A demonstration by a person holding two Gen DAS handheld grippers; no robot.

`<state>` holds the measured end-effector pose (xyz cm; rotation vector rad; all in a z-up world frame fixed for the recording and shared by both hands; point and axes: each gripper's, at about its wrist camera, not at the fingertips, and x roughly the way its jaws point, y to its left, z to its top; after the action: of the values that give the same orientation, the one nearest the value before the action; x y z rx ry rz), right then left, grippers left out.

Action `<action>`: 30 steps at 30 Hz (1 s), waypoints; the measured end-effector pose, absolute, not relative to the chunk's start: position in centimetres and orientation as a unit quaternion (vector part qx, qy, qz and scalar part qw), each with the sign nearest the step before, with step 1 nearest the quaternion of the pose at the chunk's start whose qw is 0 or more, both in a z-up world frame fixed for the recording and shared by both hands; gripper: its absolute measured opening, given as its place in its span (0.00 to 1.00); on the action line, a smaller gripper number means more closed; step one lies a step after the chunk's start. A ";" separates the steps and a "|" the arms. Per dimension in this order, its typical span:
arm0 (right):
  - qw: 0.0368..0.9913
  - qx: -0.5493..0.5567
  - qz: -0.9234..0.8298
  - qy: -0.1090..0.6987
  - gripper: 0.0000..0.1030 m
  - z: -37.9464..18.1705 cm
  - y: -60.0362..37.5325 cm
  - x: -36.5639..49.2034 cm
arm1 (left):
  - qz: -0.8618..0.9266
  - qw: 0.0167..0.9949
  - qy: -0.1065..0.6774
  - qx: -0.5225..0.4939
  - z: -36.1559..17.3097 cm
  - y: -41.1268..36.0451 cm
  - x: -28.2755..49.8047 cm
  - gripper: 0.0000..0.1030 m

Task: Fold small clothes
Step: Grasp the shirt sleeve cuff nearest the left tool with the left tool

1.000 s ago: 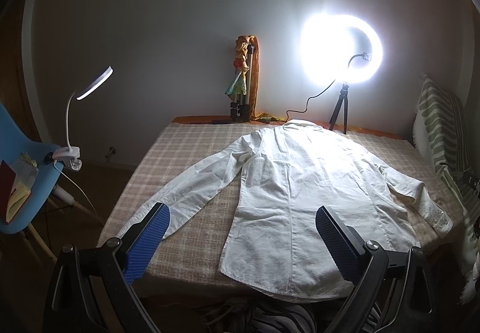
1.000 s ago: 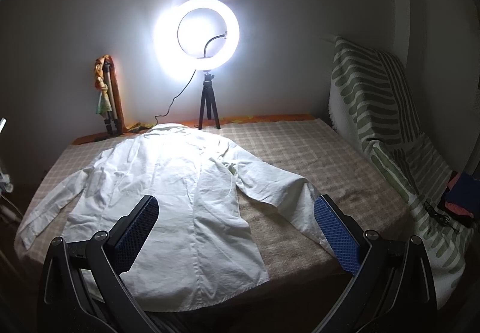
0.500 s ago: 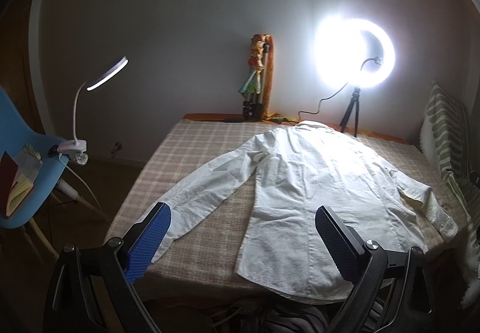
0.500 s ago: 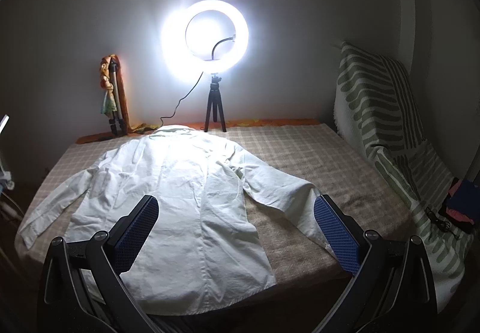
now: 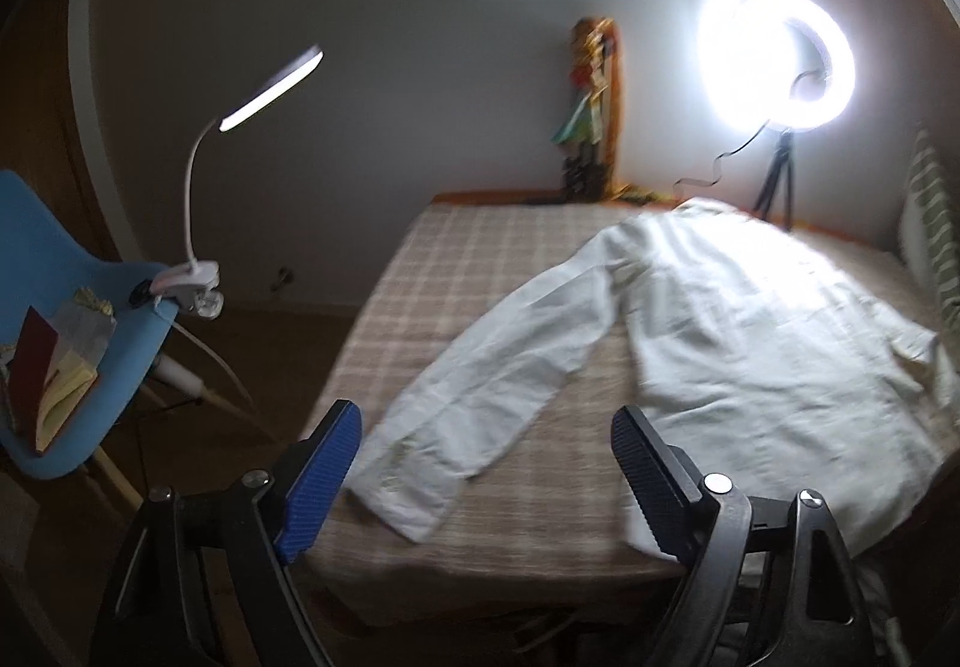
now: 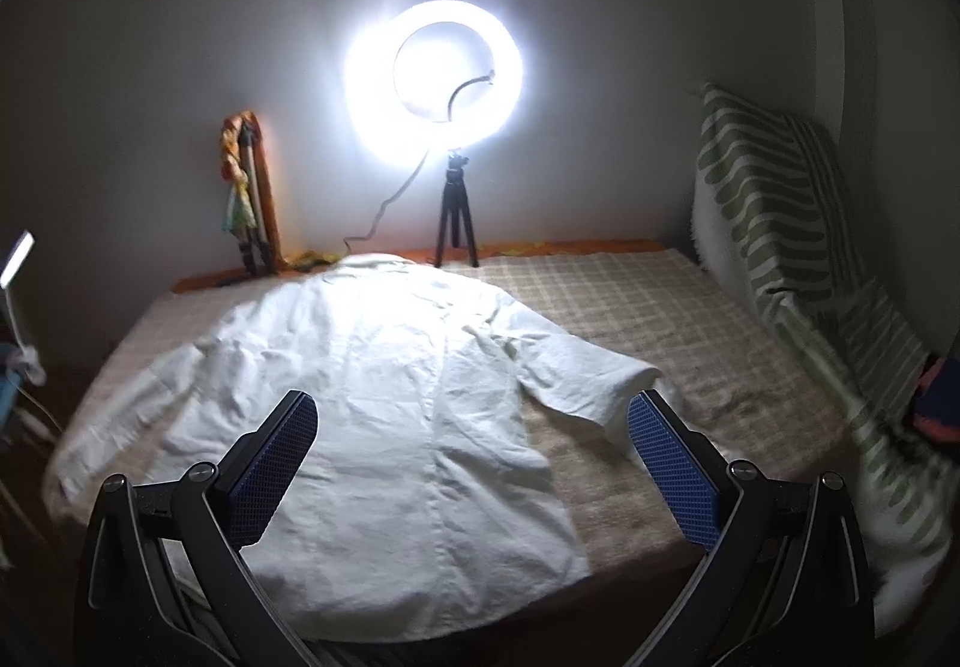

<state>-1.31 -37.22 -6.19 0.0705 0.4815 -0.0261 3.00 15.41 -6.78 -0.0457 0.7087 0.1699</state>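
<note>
A white long-sleeved shirt (image 5: 738, 331) lies flat, back up, on a table with a beige checked cloth (image 5: 480, 259), collar toward the far wall. It also shows in the right wrist view (image 6: 384, 397). My left gripper (image 5: 486, 445) is open and empty, above the near table edge, with the left sleeve cuff (image 5: 414, 487) between its blue pads. My right gripper (image 6: 471, 442) is open and empty above the shirt's lower body. The right sleeve (image 6: 582, 373) reaches toward its right finger, which hides the cuff.
A lit ring light on a small tripod (image 6: 456, 223) stands at the back of the table beside a tripod wrapped in colourful cloth (image 6: 246, 193). A blue chair (image 5: 66, 319) with a clip lamp (image 5: 198, 253) stands left. A green striped cover (image 6: 798, 247) lies right.
The left gripper has swung left and closer, so the left sleeve cuff now lies between its fingers. The right gripper has moved forward over the shirt. Both stay open.
</note>
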 end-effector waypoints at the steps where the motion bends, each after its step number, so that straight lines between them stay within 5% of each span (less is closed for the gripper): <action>1: 0.970 0.050 -0.002 0.239 1.00 -6.3 -37.4 -1.3 | 0.087 0.930 0.357 -0.030 -7.7 16.7 3.5 0.81; 15: 0.951 0.093 0.060 0.290 1.00 -7.9 -36.2 0.6 | 0.072 0.871 0.459 -0.162 -18.7 28.2 10.1 0.72; 20: 0.947 0.093 0.053 0.303 1.00 -8.4 -35.8 1.2 | 0.064 0.861 0.471 -0.181 -20.5 27.9 10.9 0.42; 24: 0.941 0.105 0.059 0.317 1.00 -9.1 -35.8 2.0 | 0.066 0.867 0.467 -0.158 -20.6 26.9 11.0 0.32; 27: 0.938 0.107 0.066 0.324 1.00 -9.4 -35.4 2.4 | 0.059 0.869 0.458 -0.178 -20.6 27.0 11.4 0.07; 30: 0.937 0.103 0.071 0.325 1.00 -9.6 -35.1 2.6 | 0.058 0.874 0.433 -0.215 -19.8 26.9 11.2 0.04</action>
<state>2.57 -35.15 -9.55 0.2096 0.6645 0.1445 11.18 26.95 -19.76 -0.4489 0.9035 0.1203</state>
